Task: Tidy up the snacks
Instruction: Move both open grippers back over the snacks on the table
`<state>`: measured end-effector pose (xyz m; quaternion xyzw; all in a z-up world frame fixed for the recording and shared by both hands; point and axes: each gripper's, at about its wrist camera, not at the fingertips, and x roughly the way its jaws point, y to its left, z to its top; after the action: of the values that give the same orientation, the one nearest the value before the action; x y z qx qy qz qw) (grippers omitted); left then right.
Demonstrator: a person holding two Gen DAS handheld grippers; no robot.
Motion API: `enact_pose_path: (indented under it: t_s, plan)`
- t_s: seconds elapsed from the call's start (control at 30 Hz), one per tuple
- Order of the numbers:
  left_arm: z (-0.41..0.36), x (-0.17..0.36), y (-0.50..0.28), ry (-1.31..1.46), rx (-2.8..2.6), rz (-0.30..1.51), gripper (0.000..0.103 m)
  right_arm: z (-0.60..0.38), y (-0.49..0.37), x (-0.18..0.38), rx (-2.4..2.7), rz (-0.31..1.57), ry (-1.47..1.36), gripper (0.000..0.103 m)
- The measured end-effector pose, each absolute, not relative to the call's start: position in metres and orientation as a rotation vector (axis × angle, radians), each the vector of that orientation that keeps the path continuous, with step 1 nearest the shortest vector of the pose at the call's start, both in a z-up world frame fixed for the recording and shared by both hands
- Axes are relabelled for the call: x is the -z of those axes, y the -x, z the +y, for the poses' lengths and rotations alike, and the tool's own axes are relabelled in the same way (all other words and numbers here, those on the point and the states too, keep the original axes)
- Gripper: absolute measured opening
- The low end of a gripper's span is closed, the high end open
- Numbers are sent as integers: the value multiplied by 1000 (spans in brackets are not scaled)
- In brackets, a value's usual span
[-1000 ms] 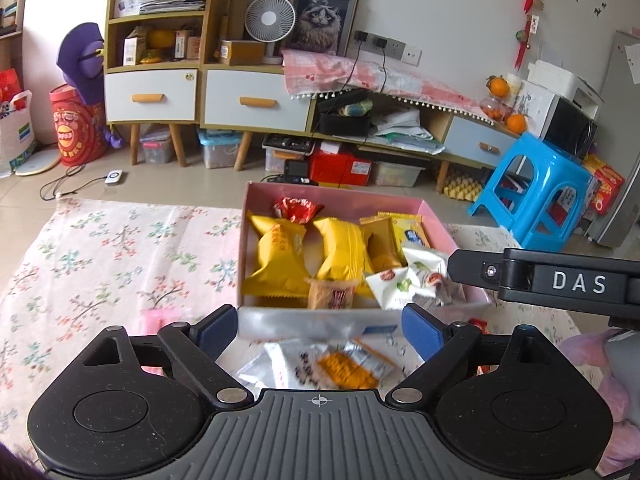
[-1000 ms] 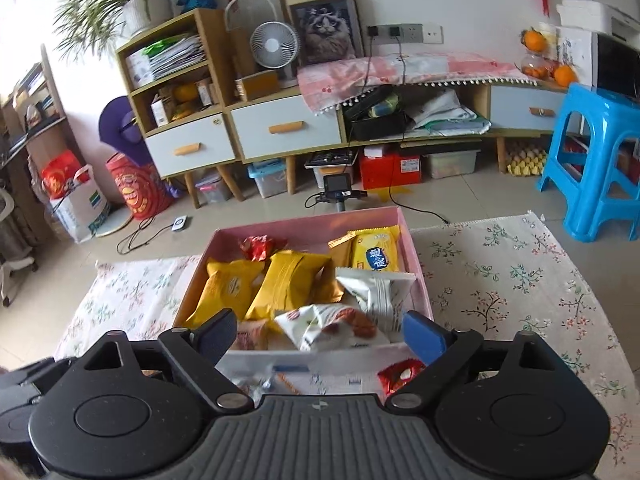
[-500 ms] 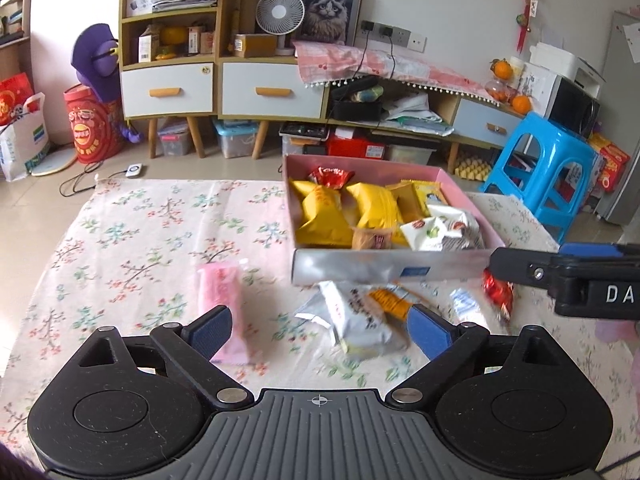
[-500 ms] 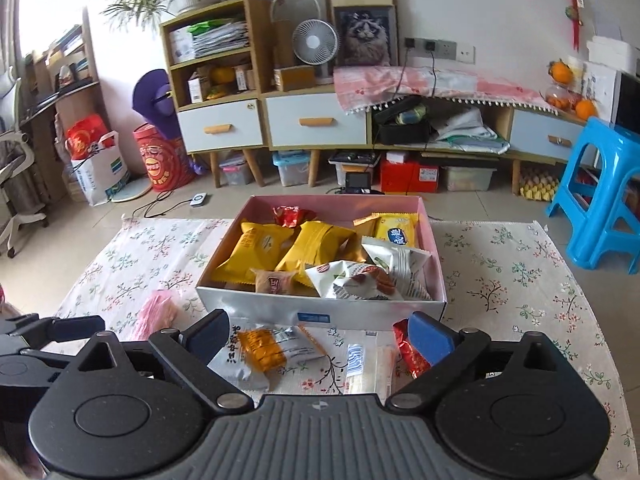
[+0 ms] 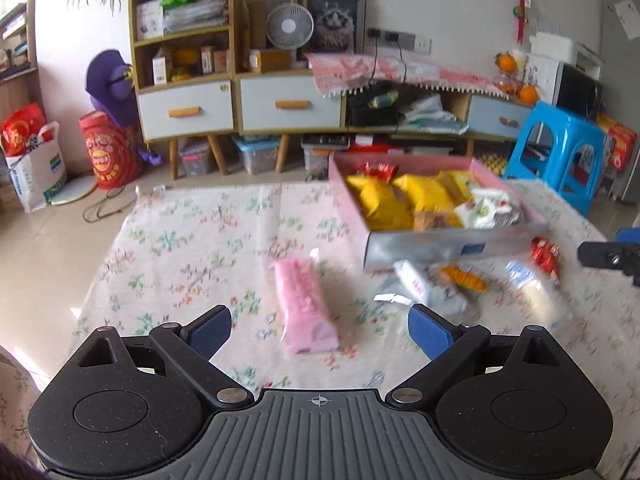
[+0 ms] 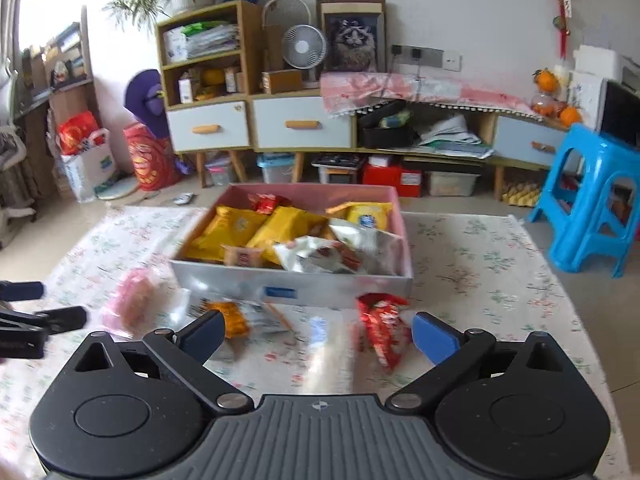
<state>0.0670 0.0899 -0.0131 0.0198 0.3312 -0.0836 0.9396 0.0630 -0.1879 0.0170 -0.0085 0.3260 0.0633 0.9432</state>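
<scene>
Floral-printed cream cloth [image 5: 192, 248] covers the low surface on which everything lies, with pale floor tiles beyond it and a white wall behind. Along that wall stand a wooden shelf unit with pale blue drawers [image 6: 208, 128], a small white desk fan [image 6: 303, 52], a framed picture of a cat [image 6: 354, 42] and a long low cabinet draped in pink fabric; a bright blue plastic stool [image 6: 596, 196] stands at the right edge of the cloth. On the cloth sits a shallow rectangular cardboard box with a pink inside and a silvery front wall [image 6: 296, 286], filled with snack packets: several yellow bags, a small red one at the back and white foil ones at the right. Loose snacks lie on the cloth just in front of the box: a soft pink packet [image 5: 306, 308] off to its left, a clear packet with an orange filling [image 6: 234, 320] by the front wall, a pale blurred sachet beside it, and a crinkled red foil packet [image 6: 382, 326] near the right corner. Both views are smeared by motion. The left gripper [image 5: 320, 330] hangs above the cloth with its jaws spread wide, having just been opening; the pink packet lies between the blue pads, untouched. The right gripper [image 6: 318, 338] is likewise released, its jaws just widened, with the red packet and the sachet lying below the gap, nothing grasped.
</scene>
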Motion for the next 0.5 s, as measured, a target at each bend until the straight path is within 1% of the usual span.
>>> enact_pose_path:
  t_s: [0.17,0.5]
  plan:
    - [106,31,-80,32,148,719,96,-192,-65,-2,-132,678,79,91]
    - [125,51,-111,272,80,765,94,-170,-80,25,-186,807,129,89]
